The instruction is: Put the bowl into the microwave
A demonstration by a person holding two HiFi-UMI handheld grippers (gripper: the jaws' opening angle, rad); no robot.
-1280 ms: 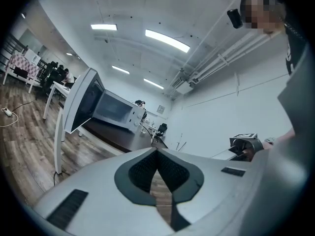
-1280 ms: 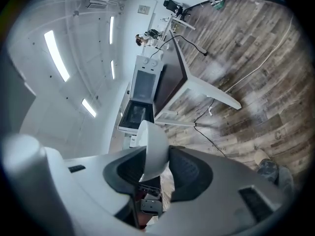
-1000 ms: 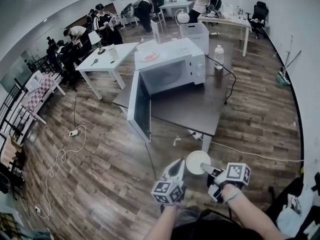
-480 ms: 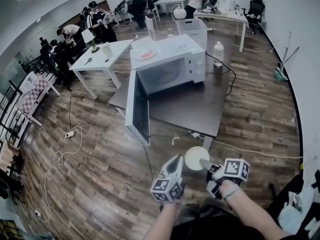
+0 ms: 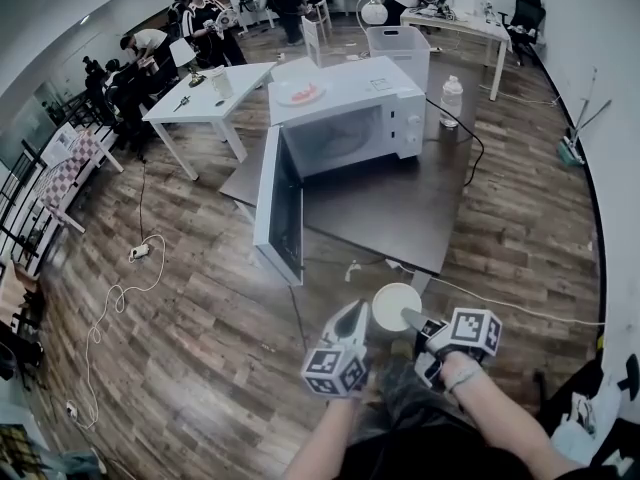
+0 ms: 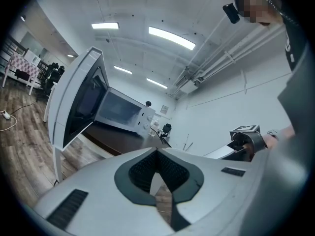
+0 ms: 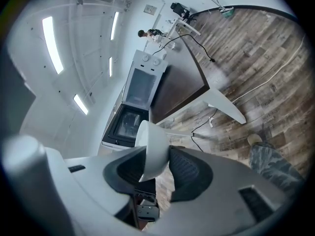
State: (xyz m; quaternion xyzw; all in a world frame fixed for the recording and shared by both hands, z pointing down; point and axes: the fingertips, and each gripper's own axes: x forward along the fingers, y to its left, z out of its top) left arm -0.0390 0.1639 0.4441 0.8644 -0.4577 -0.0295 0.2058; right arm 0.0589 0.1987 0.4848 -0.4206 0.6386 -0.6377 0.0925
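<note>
- right hand-held gripper (image 5: 408, 318) clamps bowl (image 5: 393, 305) by rim, well short of microwave (image 5: 345, 128); left hand-held gripper (image 5: 352, 320) closed, empty.
- keep bowl level, steer past open door (image 5: 278, 203), aim straight into cavity w/o clipping.

The bowl (image 5: 395, 306) in my right gripper (image 5: 408, 318) is plain white. That gripper and my left gripper (image 5: 356, 310) are pale grey with dark ribbed pads (image 7: 189, 173), and each carries a cube (image 5: 470, 333) of black-and-white square markers. Ahead of them the microwave (image 5: 350, 128) is white, its door (image 5: 285, 213) has a black window, and the table (image 5: 400, 208) under it is dark brown. Below, the floor (image 5: 200, 338) is grey-brown wood grain. My trousers (image 7: 273, 163) are camouflage.
</note>
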